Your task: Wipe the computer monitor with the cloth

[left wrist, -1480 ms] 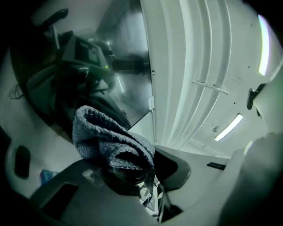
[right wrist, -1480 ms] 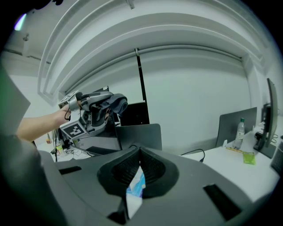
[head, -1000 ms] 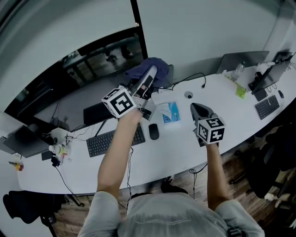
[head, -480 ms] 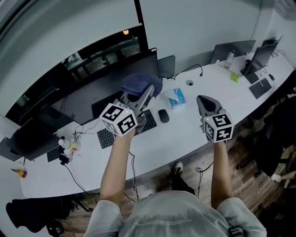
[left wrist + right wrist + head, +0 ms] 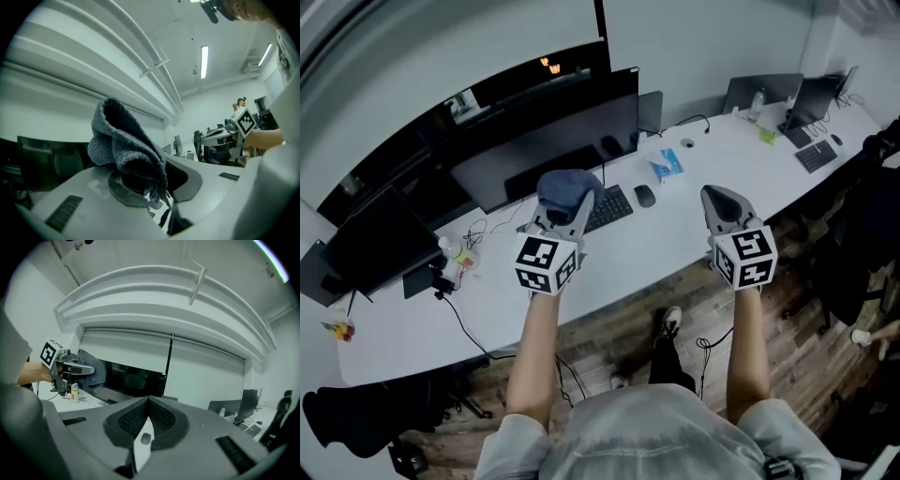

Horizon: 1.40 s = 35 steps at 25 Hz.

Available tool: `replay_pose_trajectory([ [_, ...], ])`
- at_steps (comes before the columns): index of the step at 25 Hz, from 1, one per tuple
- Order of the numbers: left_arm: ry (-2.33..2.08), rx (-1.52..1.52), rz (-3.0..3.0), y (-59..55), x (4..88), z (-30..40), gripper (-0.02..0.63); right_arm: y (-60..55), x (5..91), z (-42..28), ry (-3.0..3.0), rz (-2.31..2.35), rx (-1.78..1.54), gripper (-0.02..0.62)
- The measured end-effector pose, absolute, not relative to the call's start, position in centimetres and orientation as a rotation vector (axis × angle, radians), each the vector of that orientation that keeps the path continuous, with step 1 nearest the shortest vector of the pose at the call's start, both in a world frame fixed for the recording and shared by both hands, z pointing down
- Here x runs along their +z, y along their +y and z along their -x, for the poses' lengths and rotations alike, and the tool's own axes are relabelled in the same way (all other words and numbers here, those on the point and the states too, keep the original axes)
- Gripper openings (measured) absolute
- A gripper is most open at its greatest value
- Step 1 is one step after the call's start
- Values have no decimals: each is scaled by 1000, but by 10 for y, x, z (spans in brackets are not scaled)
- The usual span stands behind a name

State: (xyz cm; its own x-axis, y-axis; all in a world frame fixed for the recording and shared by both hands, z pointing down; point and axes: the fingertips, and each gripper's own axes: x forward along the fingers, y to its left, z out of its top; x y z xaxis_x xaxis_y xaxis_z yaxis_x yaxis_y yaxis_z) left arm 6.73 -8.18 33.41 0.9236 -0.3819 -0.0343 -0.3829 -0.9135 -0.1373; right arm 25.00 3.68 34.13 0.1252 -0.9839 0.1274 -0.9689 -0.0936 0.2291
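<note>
Drawn back from monitor [image 5: 546,142], blue cloth [image 5: 565,190] sits pinched in closed left claw [image 5: 569,208], above surface near keyboard [image 5: 609,206] | right claw [image 5: 719,199] closed, empty | long white surface [image 5: 680,217] curves through office, mouse [image 5: 644,195] beside keyboard

Blue cloth [image 5: 565,190] sat bunched on left gripper [image 5: 567,214], near dark monitor [image 5: 548,145]; right gripper [image 5: 715,197] hovered above surface [image 5: 675,217] edge.

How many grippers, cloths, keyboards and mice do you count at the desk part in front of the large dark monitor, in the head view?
Grippers: 2, the left gripper and the right gripper
Cloths: 1, the cloth in the left gripper's jaws
Keyboards: 1, the keyboard
Mice: 1, the mouse
Total: 5
</note>
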Motion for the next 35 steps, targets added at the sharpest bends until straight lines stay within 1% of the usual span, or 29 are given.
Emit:
replay_pose_trajectory([
  [6, 584, 26, 2913, -39, 336, -18, 63, 86, 330, -207, -1910, -2147, -158, 3],
  [14, 531, 15, 2880, 11, 339, 0, 63, 125, 327, -177, -1925, -2167, -185, 3],
  [19, 511, -54, 2840, 28, 345, -3, 63, 133, 334, -170, -1935, -2160, -152, 3],
  [35, 530, -86, 2825, 25, 343, -7, 64, 116, 332, -162, -1984, -2119, -158, 2],
])
